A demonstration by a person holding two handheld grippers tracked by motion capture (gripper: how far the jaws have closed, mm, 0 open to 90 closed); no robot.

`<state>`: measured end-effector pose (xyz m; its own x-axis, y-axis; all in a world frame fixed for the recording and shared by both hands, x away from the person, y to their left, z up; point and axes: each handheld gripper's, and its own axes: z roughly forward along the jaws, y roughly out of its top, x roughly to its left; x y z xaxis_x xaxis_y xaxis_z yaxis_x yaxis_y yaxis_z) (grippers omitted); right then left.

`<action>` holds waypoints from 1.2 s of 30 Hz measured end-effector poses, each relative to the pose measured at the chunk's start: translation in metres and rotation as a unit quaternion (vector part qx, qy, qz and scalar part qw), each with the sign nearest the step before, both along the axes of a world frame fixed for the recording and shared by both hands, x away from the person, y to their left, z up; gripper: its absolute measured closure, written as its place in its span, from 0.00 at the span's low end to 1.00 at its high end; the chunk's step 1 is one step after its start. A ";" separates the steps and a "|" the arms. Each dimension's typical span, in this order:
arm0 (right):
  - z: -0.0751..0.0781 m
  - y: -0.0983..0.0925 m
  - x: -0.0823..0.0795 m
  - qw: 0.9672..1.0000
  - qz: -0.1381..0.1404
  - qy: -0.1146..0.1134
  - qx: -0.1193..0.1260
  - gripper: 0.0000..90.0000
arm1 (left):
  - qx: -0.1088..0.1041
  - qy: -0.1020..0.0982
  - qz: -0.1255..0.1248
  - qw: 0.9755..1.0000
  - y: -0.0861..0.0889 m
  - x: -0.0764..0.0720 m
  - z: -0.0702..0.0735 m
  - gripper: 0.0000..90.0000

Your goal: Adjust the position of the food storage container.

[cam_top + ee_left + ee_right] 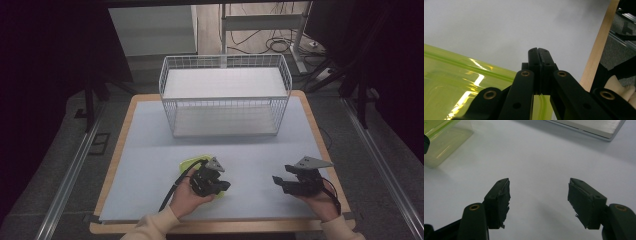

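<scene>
While left fingers (539,53) pinch the yellow-green bag's (454,82) edge, right fingers (539,195) wide (empty) — bare mat (544,157) around.

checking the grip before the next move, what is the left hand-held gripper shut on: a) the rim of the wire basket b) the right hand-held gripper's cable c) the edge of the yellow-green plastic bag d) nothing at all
c: in the left gripper view the left hand-held gripper has its jaws pressed together with the edge of the yellow-green plastic bag running in between them.
</scene>
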<state>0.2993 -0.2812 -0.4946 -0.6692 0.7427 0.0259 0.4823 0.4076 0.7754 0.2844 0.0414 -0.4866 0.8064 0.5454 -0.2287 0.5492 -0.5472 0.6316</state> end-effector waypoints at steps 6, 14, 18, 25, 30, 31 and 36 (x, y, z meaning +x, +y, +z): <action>0.001 0.000 0.000 1.000 -0.001 -0.001 0.000 0.38 | 0.006 0.005 -0.004 1.000 0.001 -0.001 0.001 1.00; 0.001 -0.001 -0.001 1.000 -0.002 -0.003 0.001 0.38 | 0.027 0.006 -0.015 1.000 0.006 -0.010 0.003 1.00; 0.002 -0.002 -0.001 1.000 -0.002 -0.003 0.001 0.38 | 0.038 0.010 -0.024 0.999 0.013 -0.016 0.004 1.00; 0.002 -0.002 -0.001 1.000 -0.003 -0.005 0.001 0.38 | 0.045 0.014 -0.019 0.999 0.030 -0.024 0.004 1.00; 0.002 -0.002 -0.001 1.000 -0.004 -0.006 0.001 0.38 | 0.046 0.016 -0.009 0.999 0.042 -0.027 0.003 1.00; 0.002 -0.002 -0.001 1.000 -0.004 -0.005 0.000 0.38 | 0.047 0.016 -0.004 0.999 0.049 -0.030 0.003 1.00; 0.003 -0.002 -0.001 1.000 -0.003 -0.006 0.000 0.38 | 0.053 0.012 0.007 0.998 0.063 -0.034 0.002 1.00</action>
<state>0.2984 -0.2831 -0.4921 -0.6644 0.7471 0.0183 0.4761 0.4043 0.7809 0.2503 0.1046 -0.4843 0.7929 0.5794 -0.1885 0.5725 -0.6025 0.5561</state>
